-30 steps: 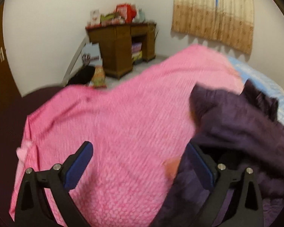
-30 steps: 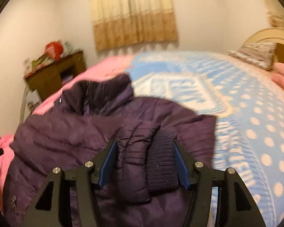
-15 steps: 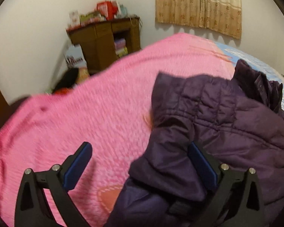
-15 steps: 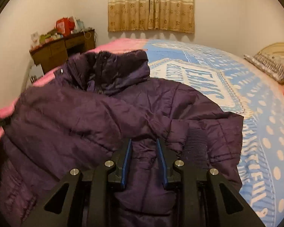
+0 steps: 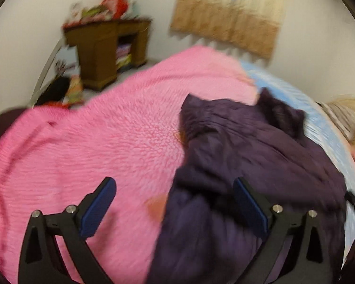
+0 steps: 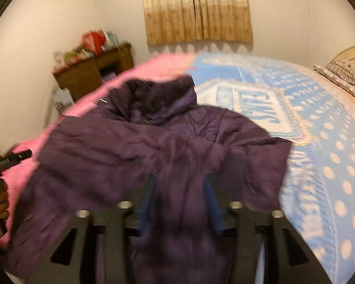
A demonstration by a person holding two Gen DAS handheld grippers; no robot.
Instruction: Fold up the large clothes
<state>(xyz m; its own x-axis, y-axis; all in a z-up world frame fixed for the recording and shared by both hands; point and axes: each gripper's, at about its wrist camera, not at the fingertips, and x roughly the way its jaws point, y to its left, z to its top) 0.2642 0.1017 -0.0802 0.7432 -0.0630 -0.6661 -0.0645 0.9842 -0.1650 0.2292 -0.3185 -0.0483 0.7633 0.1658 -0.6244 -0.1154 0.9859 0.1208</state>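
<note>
The right gripper [image 6: 180, 201] had its fingers [image 6: 210, 198] parting over a fold of the purple jacket [image 6: 135, 146]; cloth lay between them, but blur hid whether the pads pressed it. The left gripper [image 5: 175, 203] stood wide open, one finger [image 5: 97, 206] over the pink blanket [image 5: 94, 142], the other at the jacket's edge, gripping nothing.

The jacket lay spread on the bed, collar away, across the pink blanket and the blue cover [image 6: 319, 142]. By my reading, a sleeve had just been laid inward and was being let go. Next, each gripper would need a fresh hold on the hem or a side to fold the body over.

The blue cover carried large white lettering, too blurred to read.
</note>
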